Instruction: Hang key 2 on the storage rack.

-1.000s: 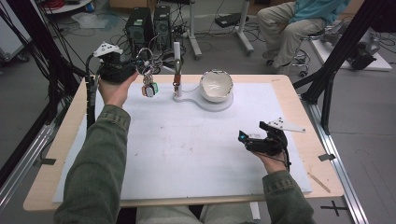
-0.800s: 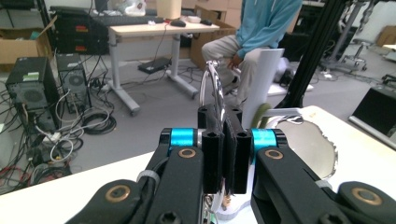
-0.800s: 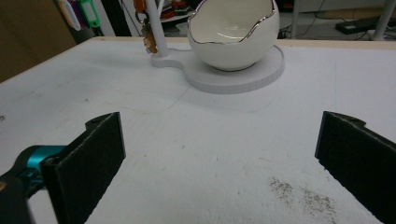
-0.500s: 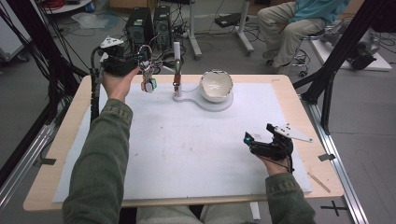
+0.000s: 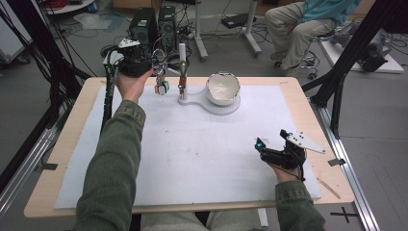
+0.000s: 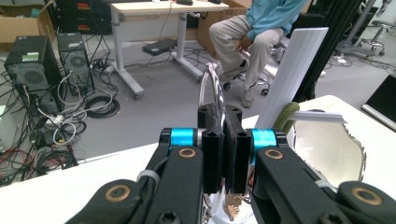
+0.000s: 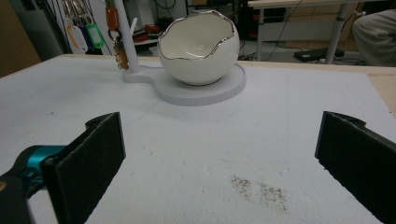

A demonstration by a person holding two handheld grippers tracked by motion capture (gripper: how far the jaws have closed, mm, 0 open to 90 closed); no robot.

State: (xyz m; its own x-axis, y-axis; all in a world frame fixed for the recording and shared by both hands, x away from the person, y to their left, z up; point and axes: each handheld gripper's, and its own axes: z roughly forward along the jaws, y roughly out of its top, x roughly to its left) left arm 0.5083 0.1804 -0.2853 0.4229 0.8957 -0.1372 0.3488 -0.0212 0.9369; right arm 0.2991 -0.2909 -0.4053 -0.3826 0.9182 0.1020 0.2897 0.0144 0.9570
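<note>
White paper (image 5: 192, 149) covers most of the wooden table (image 5: 62, 159), and beyond the far edge lie computer towers (image 5: 151, 24), tangled cables and a seated person (image 5: 308, 24).

At the far left of the table, the left gripper (image 5: 156, 65) is held up near the edge with its jaws pressed together on a metal key ring (image 6: 210, 91). In the left gripper view the ring stands upright out of the closed black pads. Keys with coloured tags (image 5: 161, 86) hang below it in the high view, just clear of the paper as far as the small picture lets me judge.

Just to the right of the tags stands a white post (image 5: 182, 55) with a brown fob hung on it; whether the ring touches the post I cannot tell. The post rises from a flat white base (image 5: 202, 103), which also carries a white egg-shaped bowl (image 5: 223, 89) with a jagged silver rim.

Well apart, near the right front corner, the right gripper (image 5: 263, 147) rests low over the paper. Its jaws stand wide apart with nothing between them, and its view looks across bare paper toward the bowl (image 7: 198, 46).
</note>
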